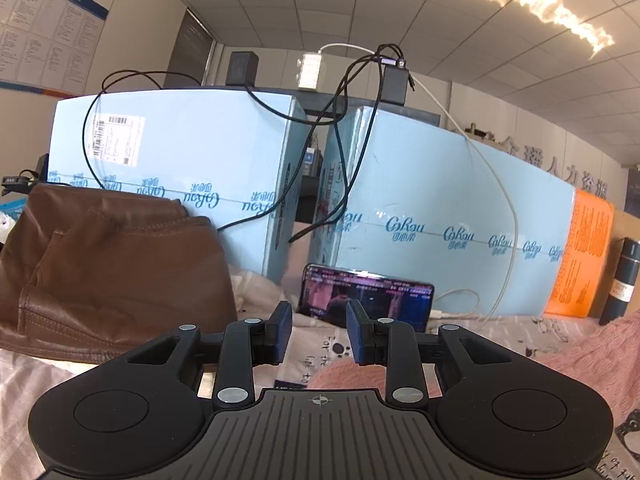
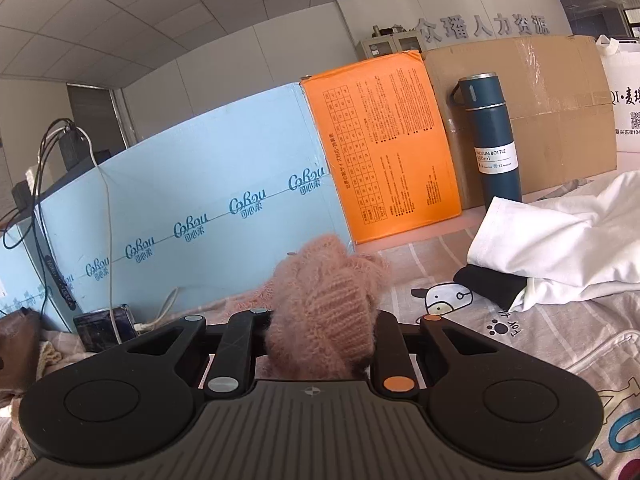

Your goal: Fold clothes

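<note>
Read "VACUUM BOTTLE 500ml" on the dark blue flask's label [image 2: 496,159], "Cohou" repeated along the light blue boxes [image 2: 192,200], "For" on the printed bedsheet [image 1: 331,340], and large characters "人力资源" on the far wall [image 2: 482,27].

Right claw gripping a pink knitted sweater over a cartoon-print sheet

The right claw [image 2: 320,340] is closed on a bunched fold of the fuzzy pink sweater [image 2: 324,304], which hides its fingertips. Beyond it stand a pale blue box [image 2: 192,184], an orange box [image 2: 384,144], a dark blue bottle [image 2: 490,136] and a brown cardboard box [image 2: 560,92]. A white garment [image 2: 560,236] lies on the sheet [image 2: 520,344] over a black cloth [image 2: 492,284].
</note>
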Demonstrator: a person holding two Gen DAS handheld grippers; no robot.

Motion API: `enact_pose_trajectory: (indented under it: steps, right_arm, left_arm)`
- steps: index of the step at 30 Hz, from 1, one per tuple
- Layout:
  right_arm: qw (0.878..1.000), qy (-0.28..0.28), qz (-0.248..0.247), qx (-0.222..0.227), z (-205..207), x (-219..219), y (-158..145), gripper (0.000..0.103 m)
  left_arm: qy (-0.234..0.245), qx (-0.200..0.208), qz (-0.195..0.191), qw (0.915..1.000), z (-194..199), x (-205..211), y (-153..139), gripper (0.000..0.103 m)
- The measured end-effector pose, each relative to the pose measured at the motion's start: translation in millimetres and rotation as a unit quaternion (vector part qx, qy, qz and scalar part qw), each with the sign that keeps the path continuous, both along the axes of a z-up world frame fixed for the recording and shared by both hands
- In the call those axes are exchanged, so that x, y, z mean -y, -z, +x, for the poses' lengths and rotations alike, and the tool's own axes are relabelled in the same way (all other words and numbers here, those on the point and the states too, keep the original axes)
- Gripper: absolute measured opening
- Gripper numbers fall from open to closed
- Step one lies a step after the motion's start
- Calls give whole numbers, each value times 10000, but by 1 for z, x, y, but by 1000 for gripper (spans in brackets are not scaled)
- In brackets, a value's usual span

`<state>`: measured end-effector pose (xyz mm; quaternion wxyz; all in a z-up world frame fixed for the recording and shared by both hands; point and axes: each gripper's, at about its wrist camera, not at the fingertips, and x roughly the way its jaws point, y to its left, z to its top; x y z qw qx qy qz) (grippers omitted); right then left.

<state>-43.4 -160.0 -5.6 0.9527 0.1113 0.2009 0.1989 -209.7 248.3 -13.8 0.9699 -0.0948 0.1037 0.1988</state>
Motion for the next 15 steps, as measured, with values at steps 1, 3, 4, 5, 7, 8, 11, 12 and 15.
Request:
enact_pose_trajectory:
  steps: [1, 3, 4, 5, 7, 8, 11, 12, 15]
  right_arm:
    - [9999, 29, -77, -97, 3, 0, 4, 18]
    - [9993, 111, -158, -318, 11, 3, 14, 20]
    - [9988, 152, -198, -428, 15, 4, 19, 23]
    - [9981, 240, -276, -501, 18, 4, 25, 26]
    - [9959, 476, -482, -600, 23, 5, 37, 43]
    - [9949, 545, -582, -609, 24, 4, 41, 47]
    - [9924, 662, -878, -558, 26, 2, 48, 65]
    - [9917, 683, -949, -526, 27, 2, 49, 70]
    - [9911, 709, -1032, -455, 28, 4, 52, 79]
  left_arm:
    - [-28, -42, 15, 10000, -1, 0, 2, 38]
    - [1, 2, 31, 10000, -4, 0, 3, 70]
    - [60, 58, 23, 10000, -6, 0, 3, 77]
    - [154, 88, 32, 9998, -7, 1, 2, 86]
    - [509, 75, 162, 9985, -7, 6, 2, 93]
    - [697, 48, 251, 9972, -6, 9, 3, 98]
    - [1356, -326, 900, 9861, 2, 24, 13, 101]
    - [1487, -516, 1150, 9808, 6, 29, 19, 101]
    - [1239, -1145, 1483, 9744, 23, 34, 32, 101]
